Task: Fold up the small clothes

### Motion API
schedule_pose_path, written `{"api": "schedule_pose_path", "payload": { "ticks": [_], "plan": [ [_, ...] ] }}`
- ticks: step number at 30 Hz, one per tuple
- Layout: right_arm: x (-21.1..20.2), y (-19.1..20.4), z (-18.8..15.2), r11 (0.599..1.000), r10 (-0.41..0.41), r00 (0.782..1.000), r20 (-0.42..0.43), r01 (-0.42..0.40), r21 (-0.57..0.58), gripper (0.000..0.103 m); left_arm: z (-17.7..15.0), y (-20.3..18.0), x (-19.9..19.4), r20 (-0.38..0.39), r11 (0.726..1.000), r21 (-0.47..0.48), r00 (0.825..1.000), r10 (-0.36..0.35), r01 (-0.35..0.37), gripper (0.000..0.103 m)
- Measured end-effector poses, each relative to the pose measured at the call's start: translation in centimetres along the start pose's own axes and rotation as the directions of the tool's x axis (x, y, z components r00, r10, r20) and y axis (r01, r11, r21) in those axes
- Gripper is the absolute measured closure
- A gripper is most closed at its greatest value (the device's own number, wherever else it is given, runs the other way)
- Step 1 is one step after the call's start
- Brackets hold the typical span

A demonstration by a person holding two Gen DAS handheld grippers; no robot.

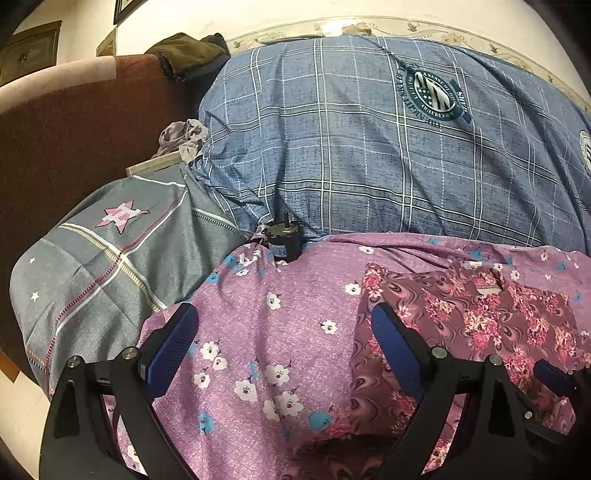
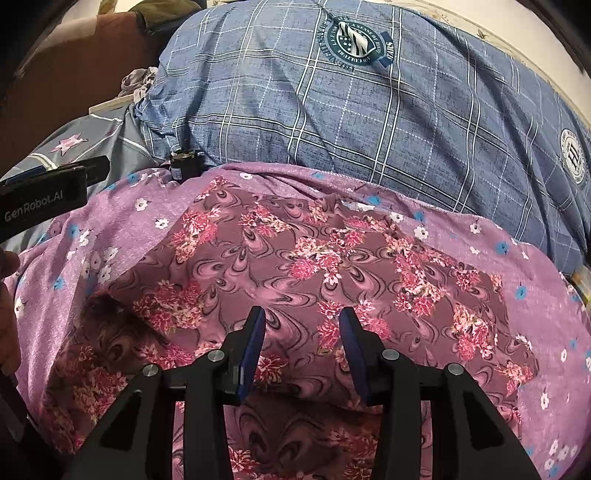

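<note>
A small maroon floral garment (image 2: pixel 295 266) lies spread flat on a purple flowered sheet (image 1: pixel 258 325). The right gripper (image 2: pixel 302 317) hovers over its near edge, jaws partly spread, nothing between them. The left gripper (image 1: pixel 284 317) stands beside the cloth's left edge with jaws wide apart. Behind rise a blue plaid pillow (image 1: pixel 369 147) and a grey star-marked cushion (image 1: pixel 110 251); a small dark object (image 1: pixel 282 240), perhaps a motor, sits between. A cream wall (image 1: pixel 258 11) backs the bed.

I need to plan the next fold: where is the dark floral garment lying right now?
The dark floral garment lies spread on the purple flowered sheet, in front of the blue checked pillow, just ahead of the right gripper.
</note>
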State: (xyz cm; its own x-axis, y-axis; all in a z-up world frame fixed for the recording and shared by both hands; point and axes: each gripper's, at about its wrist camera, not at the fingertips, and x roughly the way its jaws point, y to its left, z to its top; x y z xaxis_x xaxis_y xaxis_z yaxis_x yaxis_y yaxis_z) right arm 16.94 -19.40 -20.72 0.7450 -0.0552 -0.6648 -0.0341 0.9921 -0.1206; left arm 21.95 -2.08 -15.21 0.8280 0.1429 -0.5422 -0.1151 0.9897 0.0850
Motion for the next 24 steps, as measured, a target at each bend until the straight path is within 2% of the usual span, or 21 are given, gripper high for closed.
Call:
{"api": "schedule_pose_path", "payload": {
  "ticks": [24],
  "plan": [
    [-0.30, -0.13, 0.00, 1.000, -0.009, 1.000, 0.012, 0.009, -0.008, 0.060, -0.05, -0.53, -0.08, -0.008, 1.000, 0.015, 1.000, -0.015, 0.015, 0.008]
  ]
}}
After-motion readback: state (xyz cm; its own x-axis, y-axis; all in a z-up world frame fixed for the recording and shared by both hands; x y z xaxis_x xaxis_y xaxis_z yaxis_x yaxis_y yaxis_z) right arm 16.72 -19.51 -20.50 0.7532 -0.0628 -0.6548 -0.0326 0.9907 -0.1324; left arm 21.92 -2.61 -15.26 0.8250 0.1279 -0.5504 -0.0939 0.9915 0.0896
